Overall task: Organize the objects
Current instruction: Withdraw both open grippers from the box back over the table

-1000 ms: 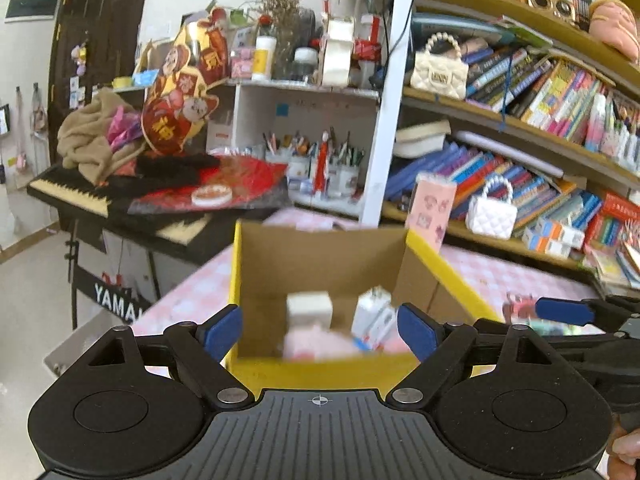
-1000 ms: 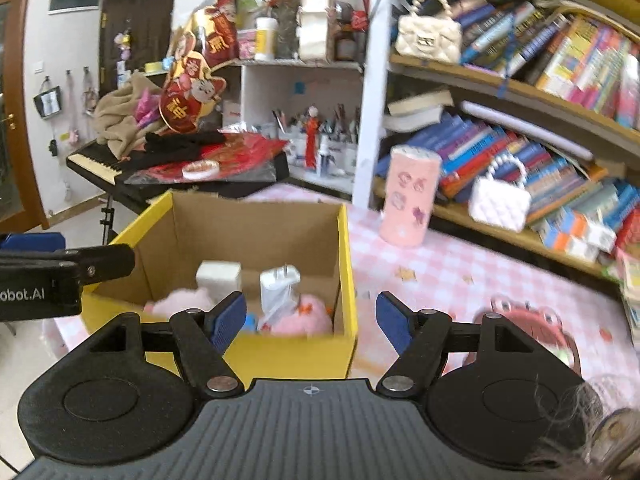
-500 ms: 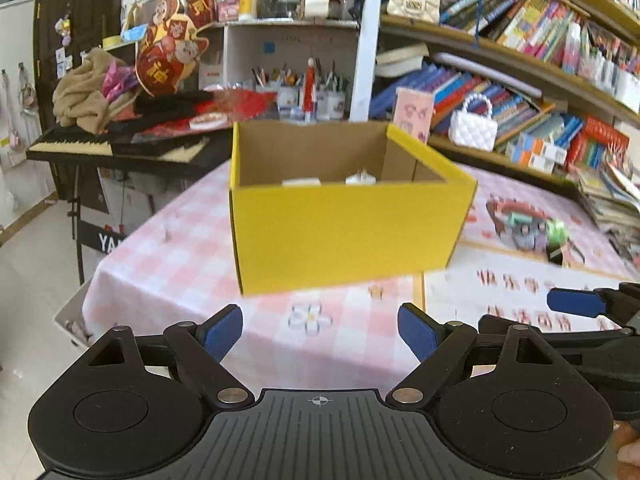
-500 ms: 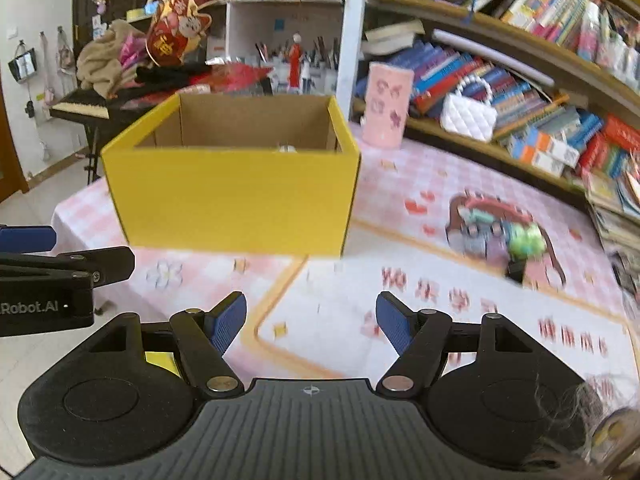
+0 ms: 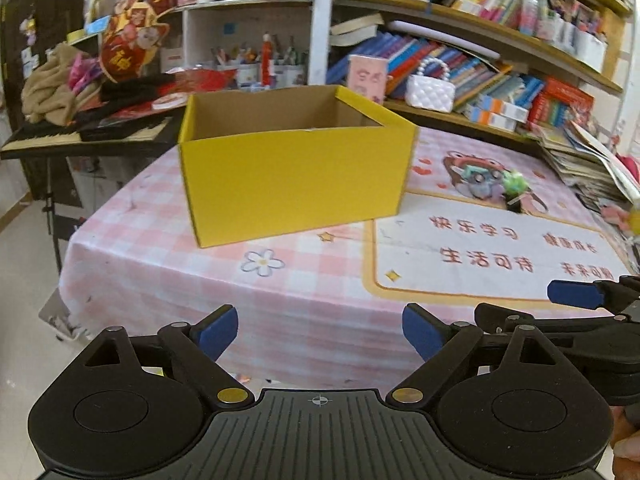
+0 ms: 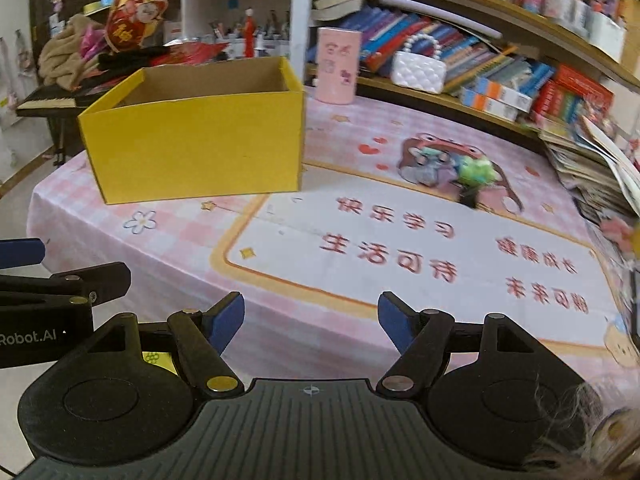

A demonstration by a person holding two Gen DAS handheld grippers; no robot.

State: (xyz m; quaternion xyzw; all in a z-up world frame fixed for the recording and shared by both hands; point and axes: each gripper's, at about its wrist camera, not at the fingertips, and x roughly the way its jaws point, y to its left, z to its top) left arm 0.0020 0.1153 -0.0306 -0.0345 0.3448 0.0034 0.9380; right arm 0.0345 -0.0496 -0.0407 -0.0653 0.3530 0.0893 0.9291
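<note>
The left gripper (image 5: 320, 332) is held wide open above the near edge of the table (image 5: 312, 312), and nothing is held between its blue fingertips (image 5: 218, 330). The right gripper (image 6: 310, 318) is opened wide as well and is empty; it is seen just beside the left one, at the same near edge. The yellow box (image 5: 292, 184) is placed on the far left part of the pink checked tablecloth, close to the left table edge, with its top open; its contents cannot be seen from this low angle. Between the box and both grippers, a broad free strip of cloth is left. On the right of the box, a white mat with red characters (image 6: 420, 248) is spread. A small green toy (image 6: 476, 170) is found on the far side of this mat, well apart from the box. A pink cylinder (image 6: 338, 66) is standing behind the box, near the bookshelf (image 6: 500, 40).
</note>
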